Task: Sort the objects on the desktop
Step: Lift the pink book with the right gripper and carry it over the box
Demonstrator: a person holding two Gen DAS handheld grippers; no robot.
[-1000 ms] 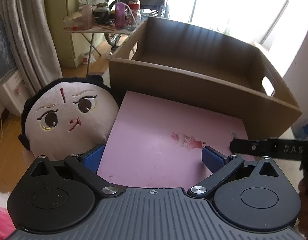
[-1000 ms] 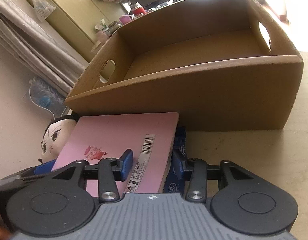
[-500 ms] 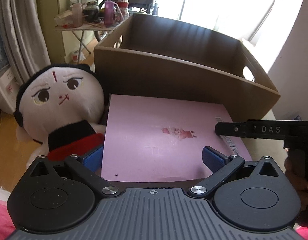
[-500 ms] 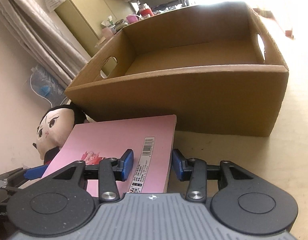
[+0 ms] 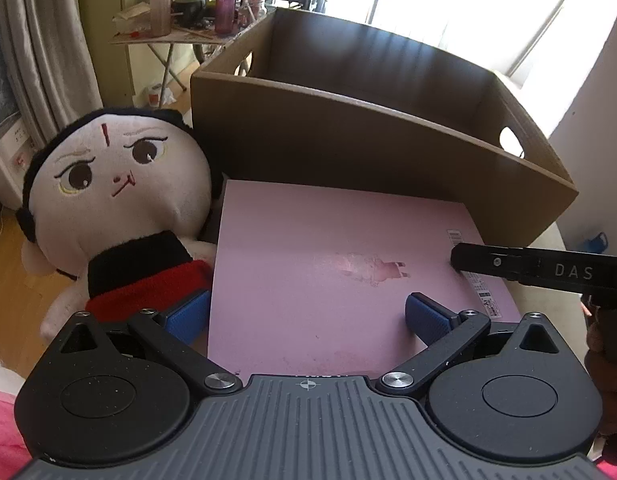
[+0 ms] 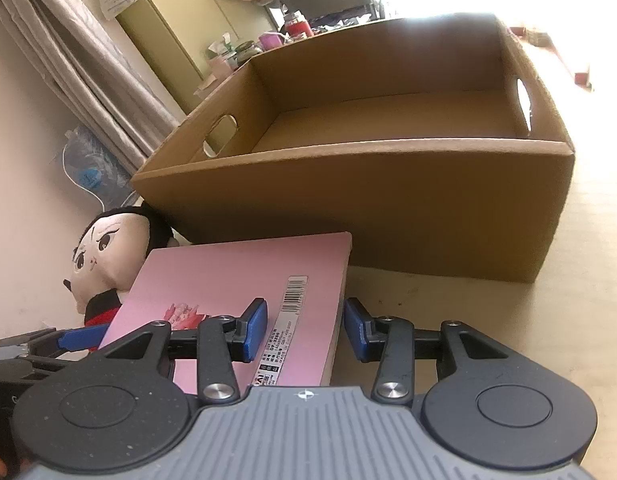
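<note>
A flat pink book (image 5: 328, 248) with a barcode strip lies in front of an open cardboard box (image 5: 348, 140). My left gripper (image 5: 304, 316) stands wide open at the book's left side, one blue pad beside the edge and the other over the cover. My right gripper (image 6: 304, 326) is shut on the book's (image 6: 228, 280) right edge, one pad on the cover by the barcode and the other just off the edge. Its black finger (image 5: 508, 266) reaches in over the cover. The left gripper's blue finger (image 6: 80, 338) meets the book's left edge.
A round-headed plush doll (image 5: 116, 176) in a red and black top leans against the box's left corner, touching the book. The box (image 6: 388, 208) has handle holes and a bare floor. Pale tabletop (image 6: 568, 320) runs to the right. A side table with bottles (image 5: 196, 8) and curtains (image 5: 40, 40) stand behind.
Both views have swung: the box has slid leftward in the left wrist view and the doll's body has come into sight. A blue thing under the book's right edge no longer shows.
</note>
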